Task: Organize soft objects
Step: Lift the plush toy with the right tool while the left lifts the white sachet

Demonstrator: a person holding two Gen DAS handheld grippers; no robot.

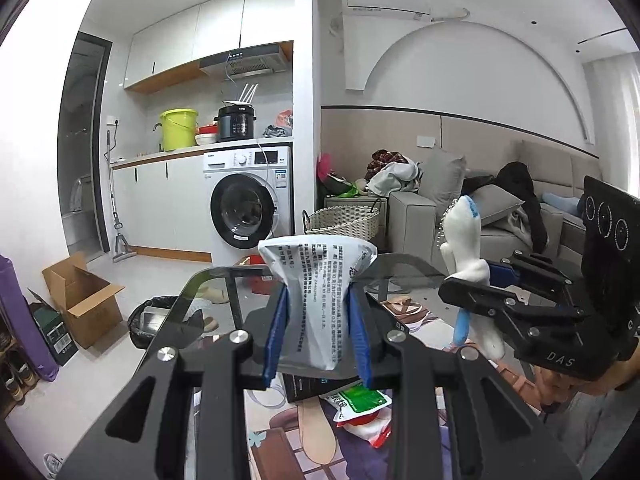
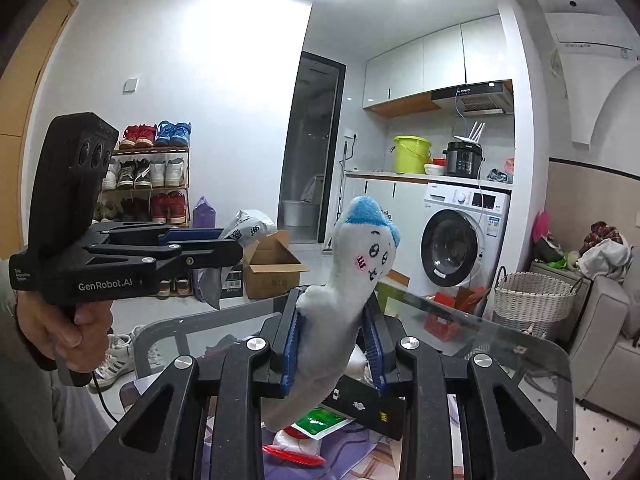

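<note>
My left gripper is shut on a soft white packet with black print, held up above the glass table. It also shows in the right wrist view, with the packet at its tips. My right gripper is shut on a white plush toy with a blue top and a drawn face, held upright above the table. In the left wrist view the right gripper is at the right, with the plush toy standing up from it.
On the table below lie a black box and a green, white and red packet. A wicker basket stands on the floor by the grey sofa. A cardboard box, a bin and a washing machine are beyond.
</note>
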